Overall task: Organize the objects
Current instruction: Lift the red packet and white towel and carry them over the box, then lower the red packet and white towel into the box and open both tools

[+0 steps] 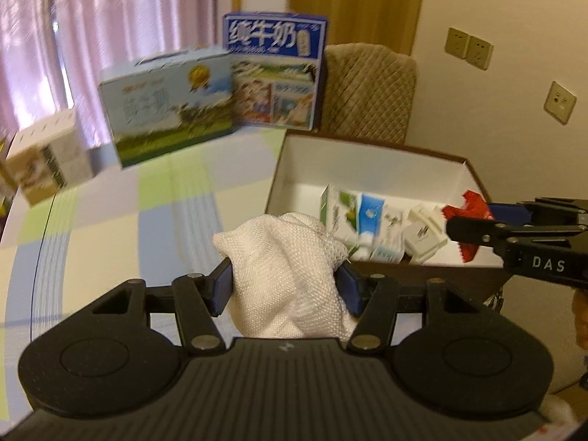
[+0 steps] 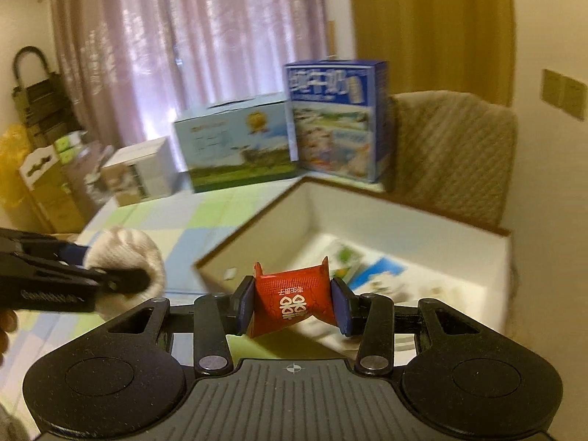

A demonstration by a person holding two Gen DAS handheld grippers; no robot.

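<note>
Soft daylight filters through the sheer pinkish-lilac curtains (image 1: 55,36) at the back and leaves the room evenly lit, warm and slightly dim, with only faint shadows inside the open white-lined cardboard box (image 1: 367,169). Both fisheye views bend straight lines near their edges and darken to black at the corners. Motion blur smears the printed blue-and-green milk cartons (image 2: 235,143) and the pastel checked tablecloth (image 1: 110,228), while the ribbed black plastic gripper bodies (image 2: 290,400) close to each lens stay sharp.
</note>
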